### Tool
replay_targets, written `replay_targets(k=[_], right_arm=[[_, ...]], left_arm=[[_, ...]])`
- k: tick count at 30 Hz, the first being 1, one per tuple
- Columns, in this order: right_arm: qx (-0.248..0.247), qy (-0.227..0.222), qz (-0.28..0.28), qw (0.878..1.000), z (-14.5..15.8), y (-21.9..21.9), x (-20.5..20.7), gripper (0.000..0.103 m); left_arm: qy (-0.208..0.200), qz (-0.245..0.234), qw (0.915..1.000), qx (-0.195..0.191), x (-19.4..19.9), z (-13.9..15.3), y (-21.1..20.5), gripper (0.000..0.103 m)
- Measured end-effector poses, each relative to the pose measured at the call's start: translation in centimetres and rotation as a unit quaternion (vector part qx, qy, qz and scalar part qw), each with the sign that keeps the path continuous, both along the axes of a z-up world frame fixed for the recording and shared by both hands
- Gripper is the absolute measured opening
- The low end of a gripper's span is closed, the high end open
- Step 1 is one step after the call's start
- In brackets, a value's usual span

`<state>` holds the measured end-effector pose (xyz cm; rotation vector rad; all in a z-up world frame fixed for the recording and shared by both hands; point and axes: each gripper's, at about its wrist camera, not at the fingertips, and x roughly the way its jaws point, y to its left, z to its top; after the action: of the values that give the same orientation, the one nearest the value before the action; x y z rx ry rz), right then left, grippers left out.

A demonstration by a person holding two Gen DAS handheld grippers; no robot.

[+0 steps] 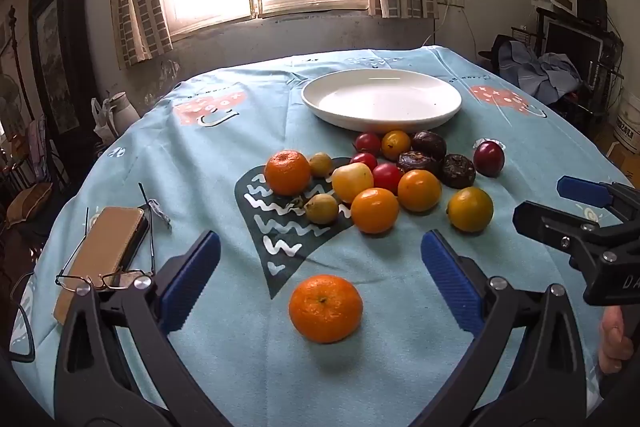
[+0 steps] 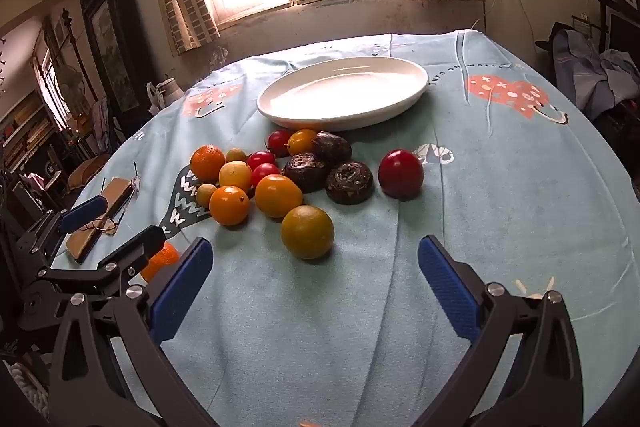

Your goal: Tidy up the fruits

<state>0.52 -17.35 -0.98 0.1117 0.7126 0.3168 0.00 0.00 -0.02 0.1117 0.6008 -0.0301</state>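
Both grippers hang wide apart over the counter (image 1: pixel 400 367) with nothing between their pads: the left gripper (image 1: pixel 320 279) above a lone mandarin (image 1: pixel 325 308), the right gripper (image 2: pixel 316 281) just short of a yellow-green fruit (image 2: pixel 307 231). The plate (image 1: pixel 381 99) sits bare at the far side, and the fruit pile (image 1: pixel 384 179) lies loose on the cloth right in front of it.

The fruits are round and smooth, so a pinch off centre would likely squirt one out and send it rolling toward the counter's edge. Reaching into the pile could knock neighbours apart. The soft red fruit (image 2: pixel 400 173) may bruise under a hard squeeze. The grippers sit close together, so simultaneous reaches risk a collision.

Glasses (image 1: pixel 104 277) and a tan case (image 1: pixel 102 259) lie left of the left gripper, clear of the route to the plate.
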Motion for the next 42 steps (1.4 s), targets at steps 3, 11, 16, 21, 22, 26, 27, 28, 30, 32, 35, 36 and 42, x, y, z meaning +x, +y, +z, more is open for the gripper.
replay_targets(k=[3,11,16,21,22,26,27,28,30,32,35,36,42], right_arm=[[-0.006,0.001,-0.001,1.000,0.0,0.0,0.0,0.102],[-0.005,0.008,0.006,1.000,-0.4,0.2,0.3,0.102],[-0.002,0.012,0.010,1.000,-0.4,0.4,0.2,0.102],[-0.004,0.020,0.008,1.000,-0.6,0.4,0.4,0.102],[-0.003,0.019,0.008,1.000,-0.6,0.4,0.4,0.102],[-0.003,0.020,0.007,1.000,-0.7,0.4,0.4,0.102],[-0.003,0.021,0.006,1.000,-0.6,0.3,0.4,0.102],[-0.002,0.021,0.005,1.000,-0.7,0.3,0.4,0.102],[-0.001,0.022,0.004,1.000,-0.7,0.2,0.4,0.102],[0.000,0.022,0.004,1.000,-0.8,0.1,0.4,0.102],[-0.001,0.022,0.004,1.000,-0.8,0.1,0.5,0.102],[0.000,0.022,0.004,1.000,-0.8,0.1,0.5,0.102],[0.001,0.026,0.001,1.000,-0.9,0.0,0.5,0.102]], left_arm=[[0.013,-0.004,0.9999,0.000,-0.2,-0.2,-0.1,0.101],[0.032,0.005,0.9994,-0.010,0.2,-0.5,0.2,0.101],[0.035,0.010,0.9992,-0.017,0.3,-0.6,0.5,0.101],[0.036,0.011,0.9992,-0.017,0.3,-0.6,0.6,0.101],[0.036,0.011,0.9992,-0.017,0.4,-0.6,0.6,0.101],[0.037,0.013,0.9991,-0.020,0.4,-0.6,0.8,0.101],[0.036,0.013,0.9991,-0.019,0.3,-0.6,0.8,0.101],[0.036,0.013,0.9991,-0.019,0.3,-0.6,0.8,0.101],[0.035,0.015,0.9991,-0.018,0.3,-0.5,0.8,0.101],[0.033,0.018,0.9991,-0.017,0.3,-0.4,0.8,0.101],[0.026,0.024,0.9992,-0.015,0.0,-0.4,0.9,0.101],[0.024,0.025,0.9993,-0.015,0.0,-0.3,0.8,0.101],[0.018,0.028,0.9994,-0.013,-0.2,-0.1,0.8,0.101]])
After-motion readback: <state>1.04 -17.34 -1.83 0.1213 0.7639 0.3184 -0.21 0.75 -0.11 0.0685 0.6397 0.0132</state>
